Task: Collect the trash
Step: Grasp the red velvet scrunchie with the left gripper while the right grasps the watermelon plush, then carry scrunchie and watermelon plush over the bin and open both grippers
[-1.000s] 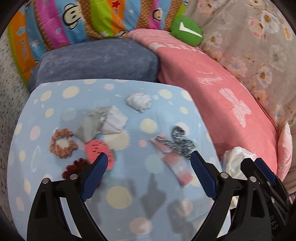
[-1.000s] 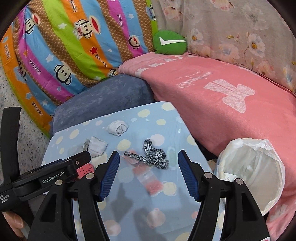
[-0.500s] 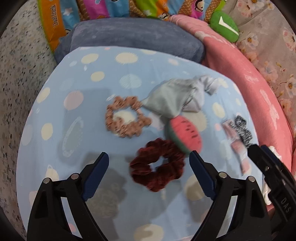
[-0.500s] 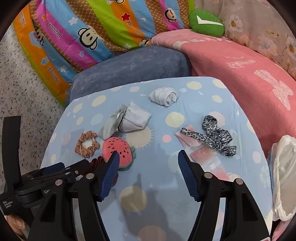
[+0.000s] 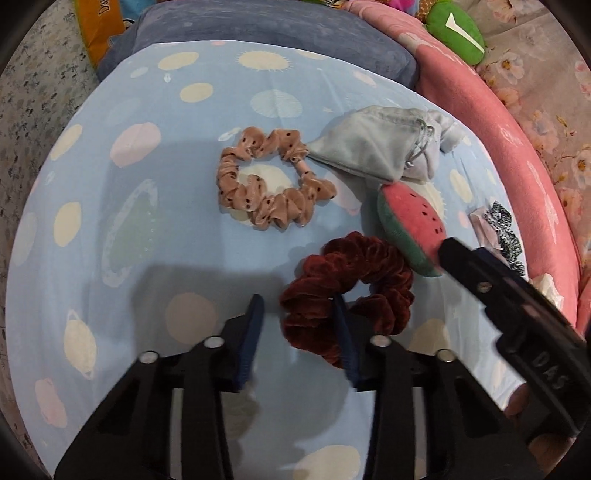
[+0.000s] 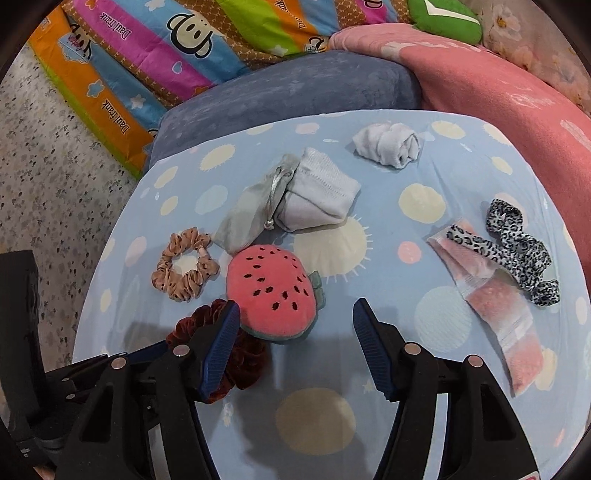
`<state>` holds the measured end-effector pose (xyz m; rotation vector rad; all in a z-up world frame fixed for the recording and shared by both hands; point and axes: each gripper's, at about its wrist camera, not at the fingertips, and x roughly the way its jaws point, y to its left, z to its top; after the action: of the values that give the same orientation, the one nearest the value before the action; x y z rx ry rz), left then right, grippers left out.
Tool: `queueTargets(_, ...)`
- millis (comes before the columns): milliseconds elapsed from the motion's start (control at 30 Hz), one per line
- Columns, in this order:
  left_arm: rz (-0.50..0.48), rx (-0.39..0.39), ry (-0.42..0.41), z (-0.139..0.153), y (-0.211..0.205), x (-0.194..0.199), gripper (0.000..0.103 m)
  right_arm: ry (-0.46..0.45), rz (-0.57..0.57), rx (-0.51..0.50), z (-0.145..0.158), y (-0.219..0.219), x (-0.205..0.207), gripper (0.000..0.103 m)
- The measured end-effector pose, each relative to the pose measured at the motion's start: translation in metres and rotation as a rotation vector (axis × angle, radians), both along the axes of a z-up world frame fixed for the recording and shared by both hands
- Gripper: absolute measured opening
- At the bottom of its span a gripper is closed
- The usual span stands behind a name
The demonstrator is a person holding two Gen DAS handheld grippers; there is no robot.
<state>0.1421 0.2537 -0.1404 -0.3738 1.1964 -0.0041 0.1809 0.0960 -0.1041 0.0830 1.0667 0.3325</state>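
A dark red velvet scrunchie point(image 5: 351, 291) lies on the blue dotted sheet point(image 5: 147, 206). My left gripper point(image 5: 299, 314) is half closed around its near-left edge; one fingertip point(image 5: 341, 317) sits inside its loop. The scrunchie also shows in the right wrist view point(image 6: 229, 354). My right gripper point(image 6: 295, 321) is open and empty, just in front of a watermelon plush point(image 6: 273, 291). A tan dotted scrunchie point(image 5: 269, 181), a grey pouch point(image 5: 369, 147), a crumpled white tissue point(image 6: 388, 144), a folded white cloth point(image 6: 321, 188), a pink plastic wrapper point(image 6: 495, 295) and a leopard hair band point(image 6: 517, 243) lie around.
A grey-blue cushion point(image 6: 288, 92) lies behind the sheet, a striped cartoon blanket point(image 6: 184, 44) beyond it. A pink blanket point(image 6: 517, 85) and a green plush point(image 6: 443, 18) are at the right. Speckled floor point(image 6: 55, 166) is at the left.
My left gripper moved down and forward to the dark red scrunchie and narrowed its fingers around its edge. My right gripper swung left, from the leopard band toward the watermelon plush.
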Motion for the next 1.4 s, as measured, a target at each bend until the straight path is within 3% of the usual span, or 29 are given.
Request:
queueTargets(100, -0.014, -0.010, -0.002, 0.000, -0.002, 0.001, 0.022, 0.020, 0.021, 0.013, -0.008, 0.007, 0.002, 0.054)
queueTargets(200, -0.020, -0.006, -0.001, 0.001, -0.005, 0.003, 0.020, 0.035, 0.036, 0.037, -0.013, 0.012, 0.004, 0.042)
queueTargets(400, -0.028, -0.001, -0.010, 0.008, -0.009, 0.005, 0.016, 0.017, 0.045, 0.052, -0.008, 0.010, 0.001, 0.030)
queueTargets(600, -0.062, -0.003, -0.069, 0.035, -0.029, 0.011, 0.015, -0.063, -0.012, 0.027, 0.027, -0.017, -0.011, 0.029)
queueTargets(767, -0.124, -0.007, -0.155, 0.077, -0.060, 0.017, 0.015, -0.170, -0.101, -0.003, 0.070, -0.057, -0.024, 0.029)
queueTargets(1133, -0.346, -0.013, -0.365, 0.181, -0.187, 0.011, 0.015, -0.387, -0.333, 0.040, 0.171, -0.184, -0.065, 0.029)
queueTargets(1400, -0.519, -0.029, -0.469, 0.231, -0.288, -0.010, 0.015, -0.490, -0.509, 0.026, 0.210, -0.273, -0.112, 0.029)
